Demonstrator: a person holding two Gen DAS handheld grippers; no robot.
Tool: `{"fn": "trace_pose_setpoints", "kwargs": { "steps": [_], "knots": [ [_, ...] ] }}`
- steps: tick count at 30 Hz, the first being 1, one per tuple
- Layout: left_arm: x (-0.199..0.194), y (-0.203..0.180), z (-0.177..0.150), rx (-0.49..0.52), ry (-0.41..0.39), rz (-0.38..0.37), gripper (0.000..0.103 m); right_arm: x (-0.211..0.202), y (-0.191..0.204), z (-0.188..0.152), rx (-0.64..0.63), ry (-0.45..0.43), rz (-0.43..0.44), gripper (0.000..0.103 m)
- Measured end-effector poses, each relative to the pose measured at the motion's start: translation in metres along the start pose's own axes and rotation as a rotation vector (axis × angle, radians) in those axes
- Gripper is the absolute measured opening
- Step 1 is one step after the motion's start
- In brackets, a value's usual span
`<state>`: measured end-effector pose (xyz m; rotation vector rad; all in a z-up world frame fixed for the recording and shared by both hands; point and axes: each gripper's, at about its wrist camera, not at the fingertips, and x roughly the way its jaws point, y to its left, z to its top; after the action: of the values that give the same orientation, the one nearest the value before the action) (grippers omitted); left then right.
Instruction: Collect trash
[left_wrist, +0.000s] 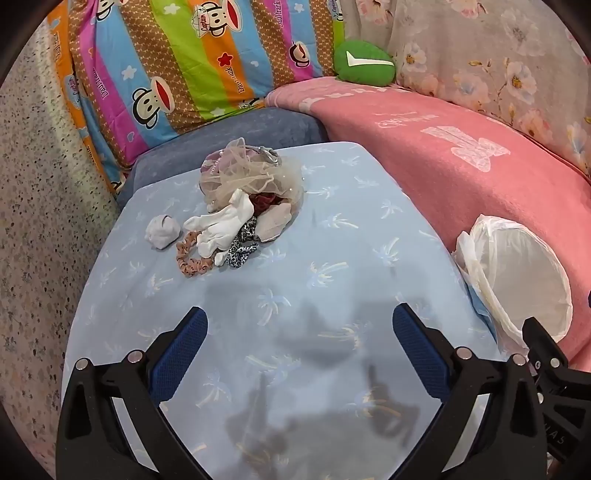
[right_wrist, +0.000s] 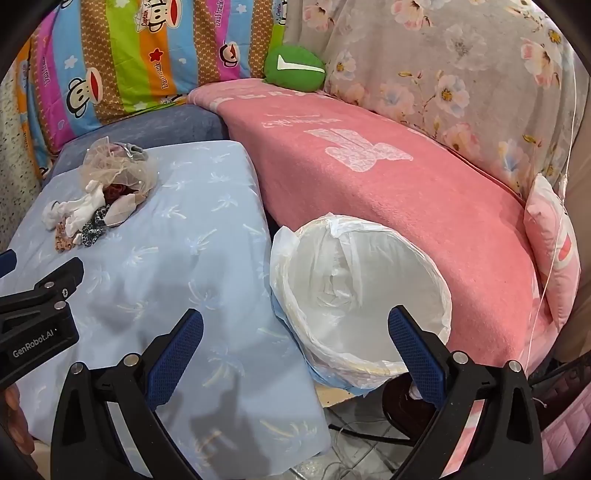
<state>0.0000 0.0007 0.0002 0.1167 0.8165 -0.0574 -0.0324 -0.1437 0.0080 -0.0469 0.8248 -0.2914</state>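
A small pile of trash lies on the light blue palm-print cover (left_wrist: 314, 258): a beige net bundle (left_wrist: 243, 175), a white glove (left_wrist: 221, 225), a crumpled white ball (left_wrist: 162, 232), a peach scrunchie (left_wrist: 190, 258) and a leopard-print scrunchie (left_wrist: 242, 247). In the right wrist view the same pile (right_wrist: 107, 192) sits far left. A waste bin lined with a white bag (right_wrist: 365, 299) stands right of the cover, also seen as the bin (left_wrist: 517, 280). My left gripper (left_wrist: 299, 321) hangs open over bare cover, well short of the pile. My right gripper (right_wrist: 295, 325) is open, just before the bin's rim.
A pink blanket (right_wrist: 388, 177) covers the sofa behind the bin. A striped cartoon cushion (left_wrist: 177, 66), a green round cushion (left_wrist: 364, 61) and a floral cover (right_wrist: 443, 74) line the back. Cables lie on the tiled floor (right_wrist: 351, 443). The left gripper's body (right_wrist: 40, 321) shows at the left edge.
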Motion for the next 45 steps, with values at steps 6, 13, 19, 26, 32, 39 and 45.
{"fn": "trace_pose_setpoints", "kwargs": {
  "steps": [6,13,19,26,32,39,45],
  "knots": [
    [0.000,0.000,0.000,0.012,-0.005,0.009,0.096,-0.001,-0.003,0.001,-0.001,0.000,-0.002,0.097],
    [-0.005,0.002,0.003,0.014,-0.006,0.011,0.096,-0.001,-0.015,0.002,-0.001,-0.004,-0.002,0.097],
    [-0.003,0.001,0.002,0.015,-0.008,0.013,0.096,-0.004,-0.009,0.003,0.006,-0.010,-0.012,0.097],
    [-0.007,-0.006,0.002,0.012,-0.018,0.021,0.096,-0.005,-0.011,0.005,0.013,-0.016,-0.011,0.097],
    [-0.009,-0.007,0.003,0.012,-0.024,0.028,0.096,-0.007,-0.012,0.005,0.017,-0.022,-0.008,0.097],
    [-0.011,-0.008,0.003,0.016,-0.026,0.027,0.096,-0.008,-0.015,0.005,0.020,-0.024,-0.011,0.097],
    [-0.010,-0.009,0.003,0.017,-0.023,0.027,0.096,-0.008,-0.017,0.005,0.025,-0.024,-0.011,0.097]
  ]
}}
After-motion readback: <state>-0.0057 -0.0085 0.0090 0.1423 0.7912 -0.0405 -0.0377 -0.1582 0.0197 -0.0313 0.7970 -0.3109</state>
